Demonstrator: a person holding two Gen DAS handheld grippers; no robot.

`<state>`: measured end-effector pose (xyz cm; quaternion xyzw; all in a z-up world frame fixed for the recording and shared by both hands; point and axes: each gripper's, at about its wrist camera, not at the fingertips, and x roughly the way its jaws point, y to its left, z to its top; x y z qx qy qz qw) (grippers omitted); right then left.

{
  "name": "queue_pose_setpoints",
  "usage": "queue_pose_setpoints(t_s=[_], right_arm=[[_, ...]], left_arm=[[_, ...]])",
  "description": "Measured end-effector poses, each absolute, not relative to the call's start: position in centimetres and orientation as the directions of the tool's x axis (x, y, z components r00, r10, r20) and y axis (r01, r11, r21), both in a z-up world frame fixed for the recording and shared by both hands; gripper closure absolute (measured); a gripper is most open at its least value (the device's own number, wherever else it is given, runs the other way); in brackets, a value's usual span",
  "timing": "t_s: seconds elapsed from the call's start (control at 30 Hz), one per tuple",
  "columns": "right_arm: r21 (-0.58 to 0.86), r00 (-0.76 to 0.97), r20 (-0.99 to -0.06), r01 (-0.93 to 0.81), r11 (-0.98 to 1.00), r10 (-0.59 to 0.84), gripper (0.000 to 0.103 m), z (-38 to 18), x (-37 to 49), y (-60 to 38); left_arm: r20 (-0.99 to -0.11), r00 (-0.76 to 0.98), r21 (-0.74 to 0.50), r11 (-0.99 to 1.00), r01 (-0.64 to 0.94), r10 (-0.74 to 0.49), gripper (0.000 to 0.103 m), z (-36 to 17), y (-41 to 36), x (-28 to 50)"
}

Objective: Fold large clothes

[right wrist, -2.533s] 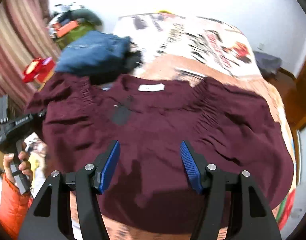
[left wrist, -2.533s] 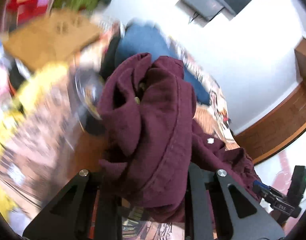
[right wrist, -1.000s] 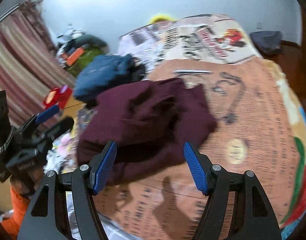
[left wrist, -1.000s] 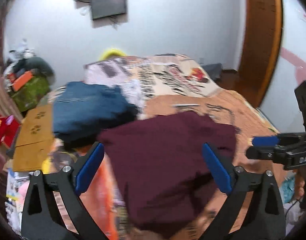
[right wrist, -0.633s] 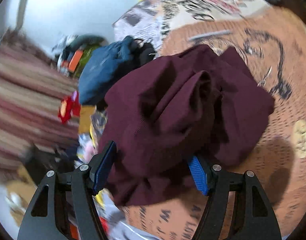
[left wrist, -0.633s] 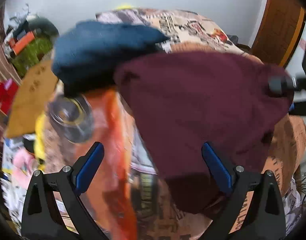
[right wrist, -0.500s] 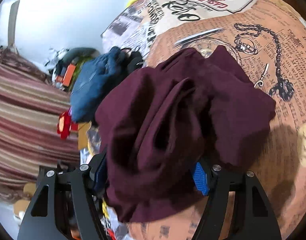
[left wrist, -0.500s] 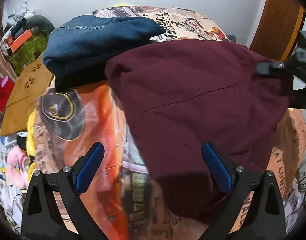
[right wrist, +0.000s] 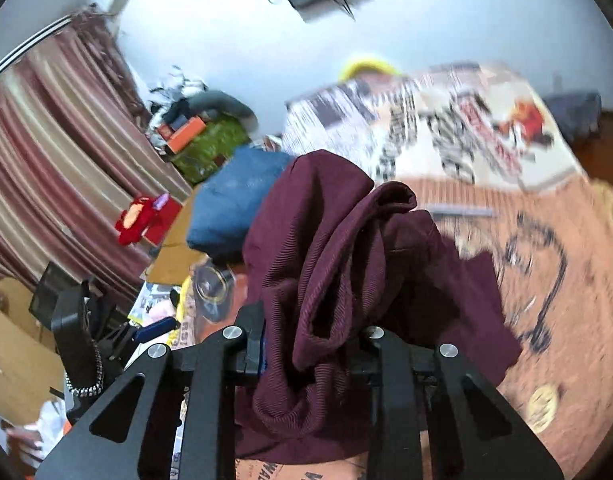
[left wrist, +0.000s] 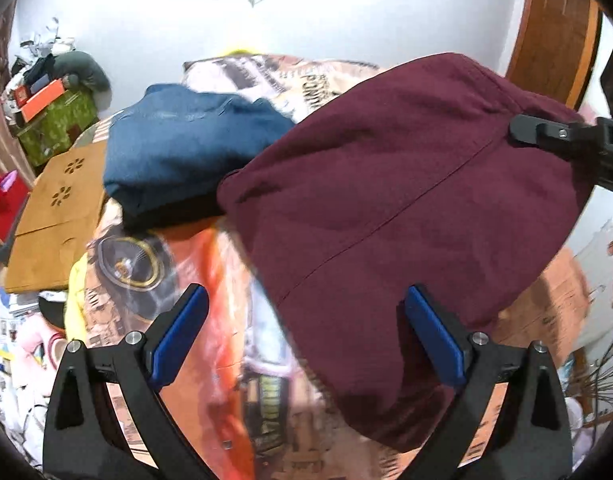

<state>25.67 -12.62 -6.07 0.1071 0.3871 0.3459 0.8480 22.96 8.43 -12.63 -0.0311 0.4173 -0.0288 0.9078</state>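
The maroon top (left wrist: 406, 208) is held bunched in the closed right gripper (right wrist: 310, 344) and lifted over the bed (right wrist: 566, 280). The left gripper (left wrist: 306, 336) is spread wide and empty. A neat fold is not yet made; jeans (left wrist: 186, 152) are already folded.

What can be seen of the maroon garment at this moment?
The maroon garment is a dark wine-red top in soft, finely ribbed fabric with a straight seam across one panel. It is bunched and lifted above the printed bedspread, not laid flat. The right tool is shut on a thick gathered wad of it, folds spilling over the fingers. The left tool is open just below its hanging edge, not gripping. Behind it lies a folded blue denim garment.
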Motion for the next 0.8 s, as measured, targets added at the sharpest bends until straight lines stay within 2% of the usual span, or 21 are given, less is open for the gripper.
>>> queue_pose_setpoints(t_s=[0.1,0.2,0.37,0.57,0.7,0.8], right_arm=[[0.439,0.463,-0.605,-0.485,0.756,0.648,0.081,-7.2,26.8,-13.5],[0.426,0.433,-0.684,-0.415,0.804,0.587,0.082,-10.9,28.7,-15.2],[0.442,0.339,-0.764,-0.345,0.828,0.549,0.08,-16.7,30.1,-18.3],[0.32,0.352,-0.798,-0.44,0.839,0.489,0.072,-15.3,28.7,-17.7],[0.329,0.297,-0.824,-0.444,0.833,0.483,0.064,-14.6,28.6,-18.4],[0.333,0.275,-0.831,-0.45,0.829,0.483,0.063,-13.6,28.6,-18.8]], left_arm=[[-0.77,0.632,-0.064,0.996,0.055,-0.084,0.004,-13.4,6.8,23.5],[-0.81,0.581,-0.039,0.996,0.081,-0.079,0.004,-15.8,5.2,24.2],[-0.846,0.518,-0.095,0.992,0.088,-0.127,0.003,-19.6,4.3,25.5],[-0.846,0.519,-0.094,0.992,0.078,-0.121,0.003,-19.9,4.4,25.4],[-0.829,0.553,-0.052,0.996,0.075,-0.085,0.003,-18.3,4.6,24.4],[-0.802,0.596,-0.008,0.999,0.052,-0.037,0.004,-16.6,5.4,23.7]])
